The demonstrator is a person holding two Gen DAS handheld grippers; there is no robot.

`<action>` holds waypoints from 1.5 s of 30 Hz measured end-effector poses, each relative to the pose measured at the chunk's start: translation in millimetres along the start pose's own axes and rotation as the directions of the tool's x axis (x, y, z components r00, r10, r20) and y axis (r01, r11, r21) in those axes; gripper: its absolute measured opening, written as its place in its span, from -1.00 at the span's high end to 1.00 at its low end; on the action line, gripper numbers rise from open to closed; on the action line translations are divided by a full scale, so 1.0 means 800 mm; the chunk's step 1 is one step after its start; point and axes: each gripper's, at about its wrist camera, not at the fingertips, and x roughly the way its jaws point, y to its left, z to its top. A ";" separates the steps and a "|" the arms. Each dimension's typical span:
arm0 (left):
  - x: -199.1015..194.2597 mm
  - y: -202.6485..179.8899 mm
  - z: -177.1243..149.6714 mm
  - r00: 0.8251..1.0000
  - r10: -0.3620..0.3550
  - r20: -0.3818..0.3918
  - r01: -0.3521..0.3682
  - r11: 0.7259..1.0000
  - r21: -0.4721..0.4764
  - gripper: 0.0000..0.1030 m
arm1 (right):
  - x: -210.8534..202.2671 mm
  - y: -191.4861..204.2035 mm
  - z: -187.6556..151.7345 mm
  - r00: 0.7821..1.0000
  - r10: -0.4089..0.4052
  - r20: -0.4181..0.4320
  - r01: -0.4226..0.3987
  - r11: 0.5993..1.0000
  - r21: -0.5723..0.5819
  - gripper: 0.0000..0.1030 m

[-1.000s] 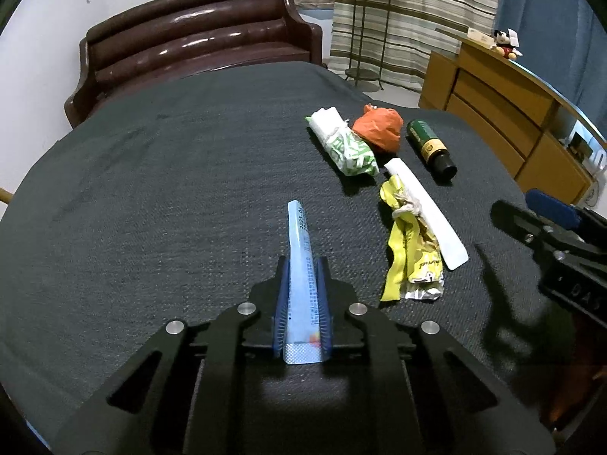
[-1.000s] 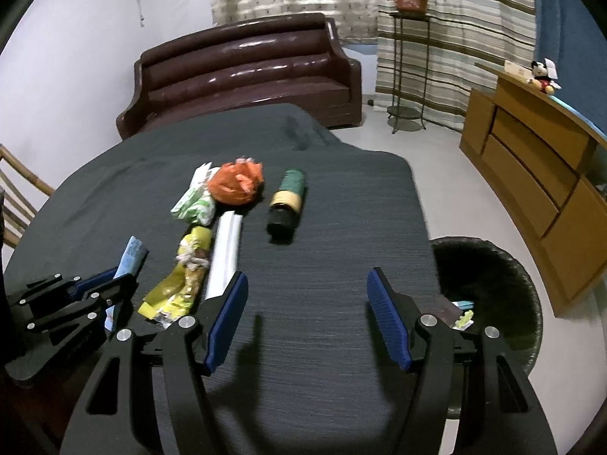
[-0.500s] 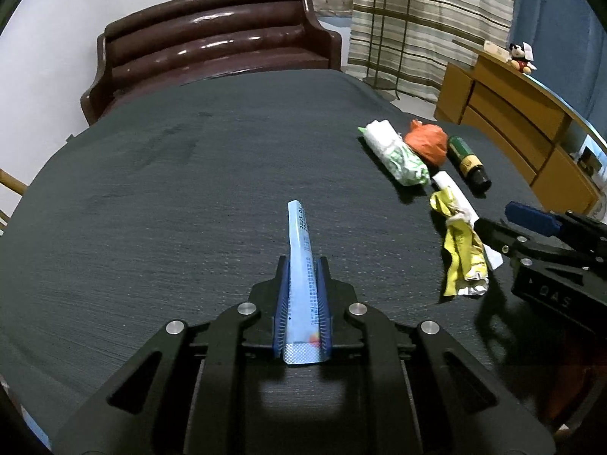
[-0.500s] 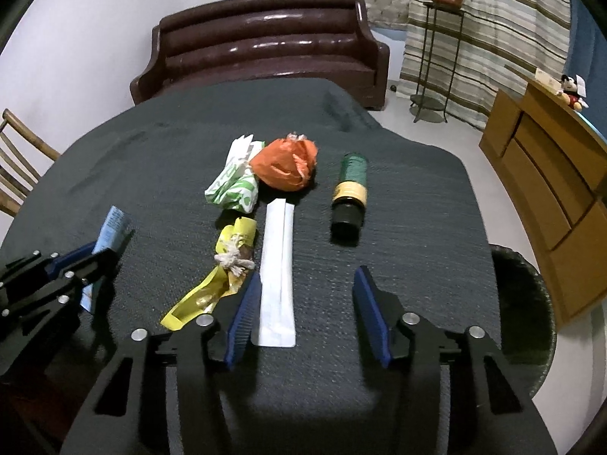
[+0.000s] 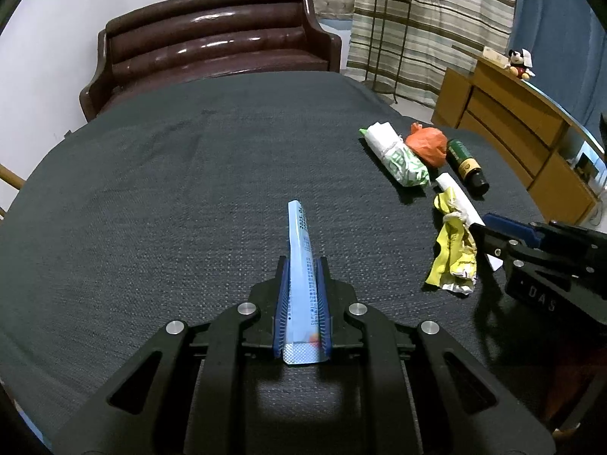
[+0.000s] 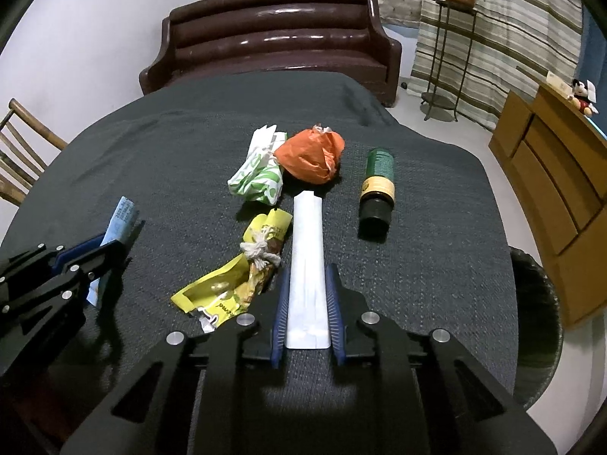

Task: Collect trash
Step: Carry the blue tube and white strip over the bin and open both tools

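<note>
My left gripper point(image 5: 302, 265) is shut on a light blue wrapper point(image 5: 299, 235) folded lengthwise, which sticks out ahead over the dark table point(image 5: 151, 189). My right gripper point(image 6: 307, 273) is closing its jaws around the near end of a long white paper sleeve point(image 6: 307, 235) lying flat on the table, and the blue pads touch both of its long edges. Just left of the sleeve lies a crumpled yellow wrapper point(image 6: 235, 284). Farther back are a green-and-white bag point(image 6: 258, 178), an orange bag point(image 6: 311, 155) and a dark green bottle point(image 6: 377, 185) on its side.
A dark round bin point(image 6: 538, 326) stands on the floor off the table's right edge. Beyond the table is a brown leather sofa point(image 6: 280, 38). A wooden dresser point(image 6: 557, 174) is at the right, a wooden chair point(image 6: 19, 159) at the left.
The right gripper has moved left from the bare cloth onto the white sleeve, and its jaws have narrowed from wide open to the sleeve's edges. The left gripper still holds the blue wrapper.
</note>
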 end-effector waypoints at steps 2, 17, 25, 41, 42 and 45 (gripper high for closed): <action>-0.002 -0.002 0.000 1.000 -0.004 0.003 0.004 1.000 0.001 0.72 | -0.005 -0.002 -0.003 1.000 -0.002 0.010 0.002 1.000 0.008 0.60; -0.030 -0.040 0.000 0.997 -0.034 0.071 0.033 0.999 0.011 0.72 | -0.046 -0.030 -0.021 0.995 -0.055 0.083 0.050 0.997 0.055 0.60; -0.045 -0.078 0.004 0.992 -0.064 0.110 0.059 0.997 0.045 0.72 | -0.070 -0.060 -0.026 0.986 -0.097 0.132 0.085 0.992 0.091 0.60; -0.048 -0.180 0.016 0.975 -0.171 0.141 0.150 0.977 0.149 0.72 | -0.102 -0.154 -0.049 0.962 -0.222 0.161 0.189 0.962 0.199 0.60; -0.047 -0.189 0.018 0.973 -0.180 0.144 0.157 0.975 0.160 0.72 | -0.103 -0.159 -0.050 0.960 -0.229 0.162 0.195 0.959 0.204 0.60; -0.046 -0.209 0.021 0.968 -0.203 0.148 0.175 0.968 0.182 0.72 | -0.108 -0.178 -0.056 0.953 -0.254 0.163 0.214 0.950 0.228 0.60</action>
